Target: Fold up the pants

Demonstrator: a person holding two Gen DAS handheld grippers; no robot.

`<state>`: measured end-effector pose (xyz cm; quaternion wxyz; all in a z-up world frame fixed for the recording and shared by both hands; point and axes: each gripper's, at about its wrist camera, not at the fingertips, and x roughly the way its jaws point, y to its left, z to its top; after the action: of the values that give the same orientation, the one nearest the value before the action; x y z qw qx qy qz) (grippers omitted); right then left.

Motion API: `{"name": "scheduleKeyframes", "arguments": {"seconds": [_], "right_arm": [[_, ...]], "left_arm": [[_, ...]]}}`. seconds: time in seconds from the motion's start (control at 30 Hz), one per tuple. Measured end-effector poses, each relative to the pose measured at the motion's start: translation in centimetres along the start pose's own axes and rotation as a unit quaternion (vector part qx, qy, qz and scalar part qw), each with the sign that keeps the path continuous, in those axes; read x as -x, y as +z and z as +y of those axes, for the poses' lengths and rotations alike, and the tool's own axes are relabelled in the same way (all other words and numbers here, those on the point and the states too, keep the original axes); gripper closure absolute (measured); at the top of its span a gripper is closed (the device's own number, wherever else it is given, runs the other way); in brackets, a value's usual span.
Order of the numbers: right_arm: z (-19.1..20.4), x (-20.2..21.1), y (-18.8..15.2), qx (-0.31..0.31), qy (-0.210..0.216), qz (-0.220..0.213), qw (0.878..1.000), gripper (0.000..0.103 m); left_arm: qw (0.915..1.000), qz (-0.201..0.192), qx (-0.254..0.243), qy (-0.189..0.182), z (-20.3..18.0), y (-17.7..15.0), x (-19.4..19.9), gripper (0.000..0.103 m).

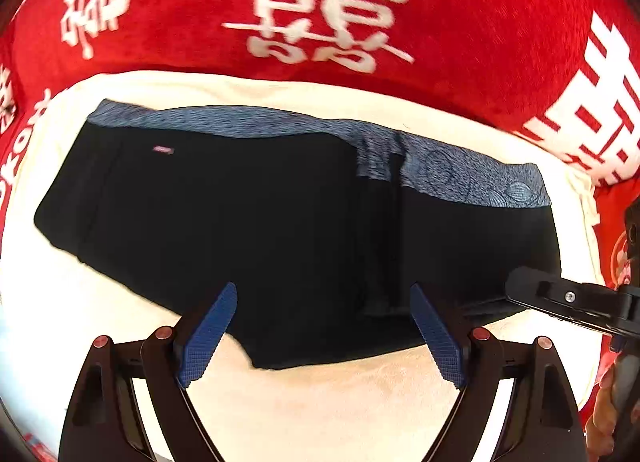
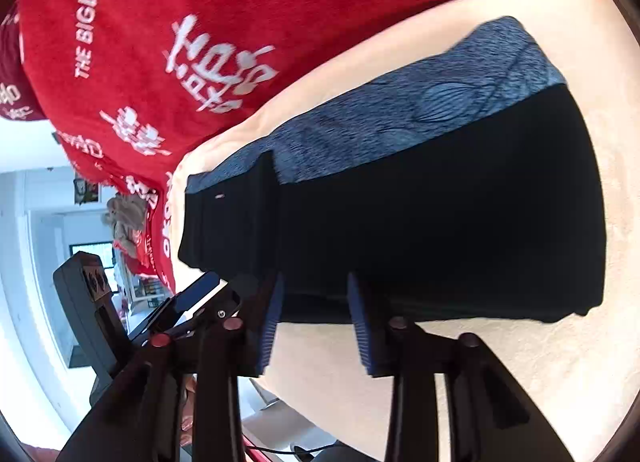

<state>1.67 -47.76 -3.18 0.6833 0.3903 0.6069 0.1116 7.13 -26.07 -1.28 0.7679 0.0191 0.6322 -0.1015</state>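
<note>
Left claw (image 1: 323, 326) is sitting spread wide, blue pads (image 1: 208, 336) hovering over the near hem of the black shorts (image 1: 248, 221), nothing between them. Right claw (image 2: 316, 326) is also standing apart, narrower gap, pads at the shorts' near edge; can't tell whether they're touching the fabric. In the left wrist view, the right claw is poking in from the right side over the shorts' near-right corner.

Shorts are lying flat on a cream towel (image 1: 328, 398), already doubled over, a vertical fold ridge right of center. Blue-grey patterned waistband (image 1: 460, 169) is running along the far edge. Small pink tag (image 1: 164, 149) near the left side, text too small to read.

Beyond the towel, a red blanket (image 1: 460, 41) is showing white double-happiness characters (image 1: 332, 9); right wrist view reads "THE BIGDAY" (image 2: 86, 17).
</note>
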Motion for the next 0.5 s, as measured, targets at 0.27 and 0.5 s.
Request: {"name": "scheduleKeyframes", "arguments": {"seconds": [0.27,0.5], "right_arm": [[4.2,-1.3,-1.5,0.025,-0.013,0.018,0.999,0.049],[8.3,-6.2,-4.3,0.061,-0.075,0.064,0.993,0.043]], "left_arm": [[0.9996,0.019,0.02,-0.005,5.7,-1.4,0.7,0.014],[0.9972,0.037,0.065,-0.002,12.2,-3.0,0.6,0.014]]}}
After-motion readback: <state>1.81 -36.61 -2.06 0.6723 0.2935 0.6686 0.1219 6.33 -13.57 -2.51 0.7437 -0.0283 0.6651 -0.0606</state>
